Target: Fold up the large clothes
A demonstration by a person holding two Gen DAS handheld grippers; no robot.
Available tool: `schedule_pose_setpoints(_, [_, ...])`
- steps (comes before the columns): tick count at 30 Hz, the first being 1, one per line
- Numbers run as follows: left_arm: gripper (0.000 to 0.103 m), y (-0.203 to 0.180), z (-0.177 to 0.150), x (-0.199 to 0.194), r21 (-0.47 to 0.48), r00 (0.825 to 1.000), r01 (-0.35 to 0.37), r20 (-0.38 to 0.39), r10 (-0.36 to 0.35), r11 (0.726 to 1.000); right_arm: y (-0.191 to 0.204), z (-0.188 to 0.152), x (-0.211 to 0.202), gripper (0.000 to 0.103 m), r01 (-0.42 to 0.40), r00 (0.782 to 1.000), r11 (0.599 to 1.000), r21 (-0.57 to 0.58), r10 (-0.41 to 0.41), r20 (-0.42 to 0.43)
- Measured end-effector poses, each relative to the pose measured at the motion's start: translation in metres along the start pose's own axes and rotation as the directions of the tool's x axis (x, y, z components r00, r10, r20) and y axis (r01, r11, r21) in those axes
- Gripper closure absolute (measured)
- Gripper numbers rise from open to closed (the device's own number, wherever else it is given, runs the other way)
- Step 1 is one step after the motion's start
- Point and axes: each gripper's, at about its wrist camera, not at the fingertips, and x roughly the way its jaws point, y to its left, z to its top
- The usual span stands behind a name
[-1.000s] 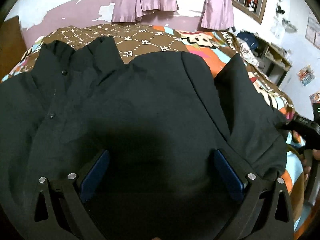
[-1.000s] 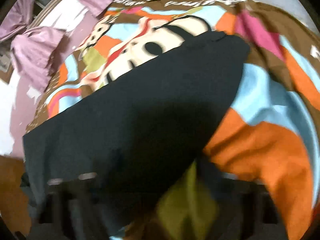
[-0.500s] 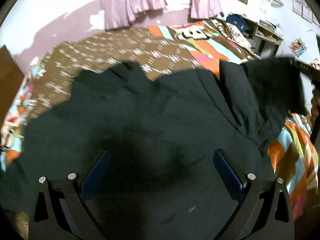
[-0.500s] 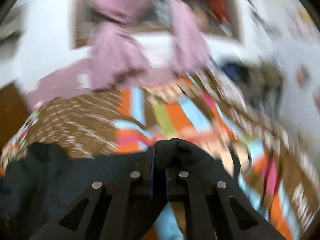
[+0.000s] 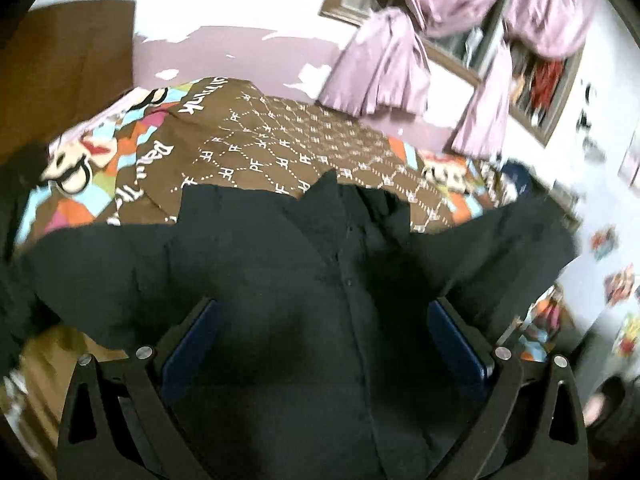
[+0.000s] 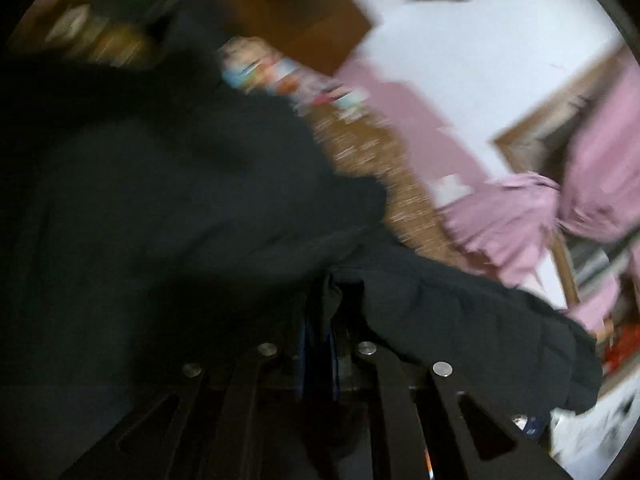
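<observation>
A large black button-front shirt [image 5: 304, 264] lies spread on the patterned bedspread [image 5: 280, 140], collar toward the far side. My left gripper [image 5: 320, 328] hovers over its lower front, open, blue pads wide apart with nothing between them. In the blurred right wrist view, my right gripper [image 6: 320, 320] is shut on a fold of the black shirt [image 6: 180, 200], and its sleeve end [image 6: 480, 312] drapes over the right finger. In the left wrist view that sleeve [image 5: 520, 236] is lifted off the bed at the right.
Pink curtains [image 5: 384, 64] hang by a framed window on the far wall. A brown wooden panel [image 5: 68, 52] stands at the bed's left corner. Cluttered shelves [image 5: 520, 184] sit past the bed's right side. Posters [image 5: 616, 280] dot the right wall.
The right gripper, shut on the sleeve, has swung up and leftward over the shirt. The left gripper has shifted and turned, so the collar and button row now sit in front of it.
</observation>
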Motion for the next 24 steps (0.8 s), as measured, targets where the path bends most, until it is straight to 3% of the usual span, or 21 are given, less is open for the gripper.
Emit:
schedule_pose_setpoints(4, [0.002, 0.014, -0.009, 0.002, -0.05, 0.997, 0.078, 0.002, -0.078, 0.996, 0.051, -0.022, 0.014, 0.083, 0.042, 0.999, 0.979, -0.201, -0.045, -0.008])
schedule_pose_setpoints(7, [0.002, 0.013, -0.014, 0.013, -0.045, 0.992, 0.114, -0.053, -0.117, 0.992, 0.043, -0.029, 0.006, 0.072, 0.026, 1.0, 0.992, -0.12, -0.027, -0.009])
schedule_pose_setpoints(11, [0.002, -0.004, -0.023, 0.019, 0.021, 0.984, 0.16, -0.084, -0.158, 0.987, 0.013, -0.044, -0.023, 0.018, -0.086, 0.996, 0.985, 0.15, 0.085, 0.01])
schedule_pose_setpoints(13, [0.002, -0.018, -0.029, 0.019, 0.076, 0.984, 0.164, -0.08, -0.158, 0.983, 0.009, -0.058, -0.043, 0.018, -0.141, 0.99, 0.956, 0.257, 0.138, 0.03])
schedule_pose_setpoints(16, [0.002, -0.052, -0.035, 0.02, 0.197, 0.986, 0.163, -0.07, -0.152, 0.967, -0.014, -0.085, -0.057, 0.018, -0.159, 0.986, 0.911, 0.379, 0.165, 0.017])
schedule_pose_setpoints(19, [0.002, -0.093, -0.051, 0.027, 0.336, 0.985, 0.173, -0.062, -0.162, 0.926, -0.039, -0.11, -0.067, 0.018, -0.153, 0.985, 0.849, 0.505, 0.173, 0.007])
schedule_pose_setpoints(24, [0.002, -0.166, -0.077, 0.054, 0.538, 0.992, 0.116, -0.027, -0.121, 0.835, -0.076, -0.162, -0.075, 0.014, 0.011, 0.99, 0.732, 0.681, 0.085, -0.109])
